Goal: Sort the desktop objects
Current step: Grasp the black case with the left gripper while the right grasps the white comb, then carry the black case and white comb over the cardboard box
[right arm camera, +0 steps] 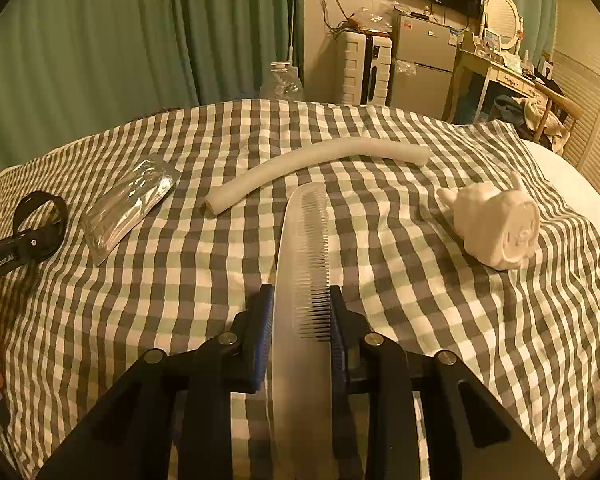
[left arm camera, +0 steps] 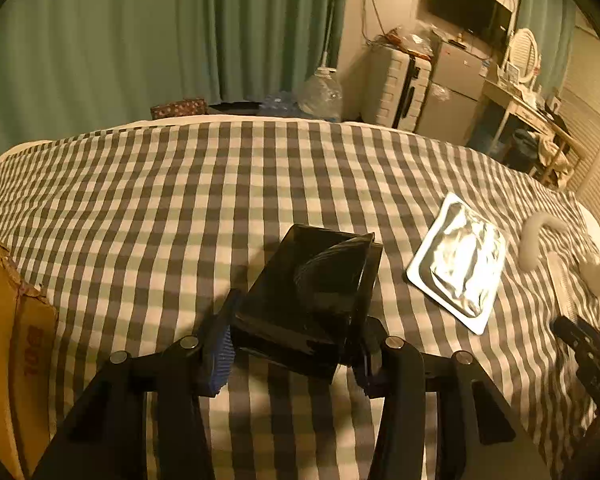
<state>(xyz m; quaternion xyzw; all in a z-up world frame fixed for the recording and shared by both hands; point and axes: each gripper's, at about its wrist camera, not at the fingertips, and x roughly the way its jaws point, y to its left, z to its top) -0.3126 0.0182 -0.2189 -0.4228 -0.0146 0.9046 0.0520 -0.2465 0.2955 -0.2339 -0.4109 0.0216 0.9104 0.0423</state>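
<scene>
My left gripper (left arm camera: 296, 344) is shut on a glossy black box (left arm camera: 308, 296) and holds it just above the checked cloth. My right gripper (right arm camera: 302, 320) is shut on a long translucent white comb (right arm camera: 302, 280), which points away from me over the cloth. A silver foil pouch (left arm camera: 458, 264) lies right of the black box; it also shows in the right wrist view (right arm camera: 130, 208). A white foam tube (right arm camera: 312, 168) lies beyond the comb. A white figurine (right arm camera: 496, 228) lies on its side at the right.
A checked cloth (left arm camera: 180, 208) covers the surface. A cardboard box (left arm camera: 4, 340) stands at the left edge. The left gripper's body (right arm camera: 24, 240) shows at far left in the right wrist view. Curtains, a suitcase, a fridge and a desk stand behind.
</scene>
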